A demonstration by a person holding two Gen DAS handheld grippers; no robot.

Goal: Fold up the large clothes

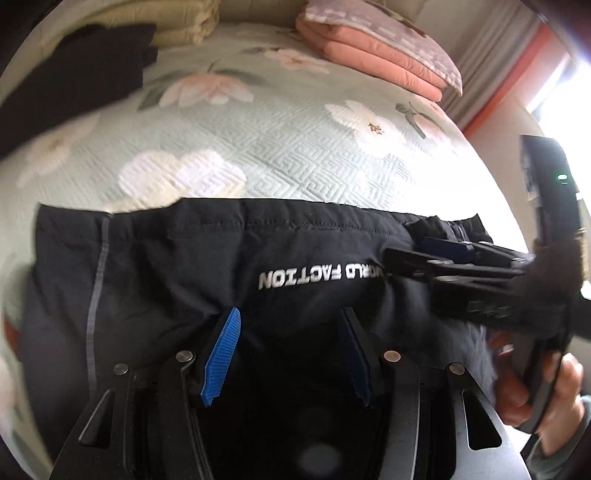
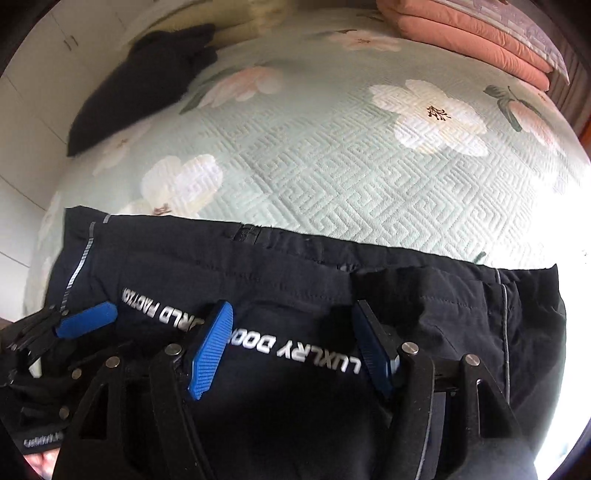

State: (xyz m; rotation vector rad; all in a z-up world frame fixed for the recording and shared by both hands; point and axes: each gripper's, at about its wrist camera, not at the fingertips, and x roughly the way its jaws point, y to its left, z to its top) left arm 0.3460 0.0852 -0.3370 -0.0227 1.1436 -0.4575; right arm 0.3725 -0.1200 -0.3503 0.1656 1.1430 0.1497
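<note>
Black trousers (image 1: 177,266) with white lettering and grey piping lie folded across the near part of a floral bed; they also show in the right wrist view (image 2: 288,280). My left gripper (image 1: 290,317) is open just above the cloth, its blue pads (image 1: 221,350) spread apart with nothing between them. My right gripper (image 2: 291,314) is open too, hovering over the lettering. The right gripper also shows in the left wrist view (image 1: 424,251), near the trousers' far right edge. The left gripper's blue pad shows at the left of the right wrist view (image 2: 86,319).
The pale green quilted bedspread (image 1: 295,155) stretches beyond the trousers. A dark garment (image 1: 74,81) lies at the far left. Folded pink bedding (image 1: 376,48) and cream bedding (image 1: 166,22) sit at the back. A bright window is at the right.
</note>
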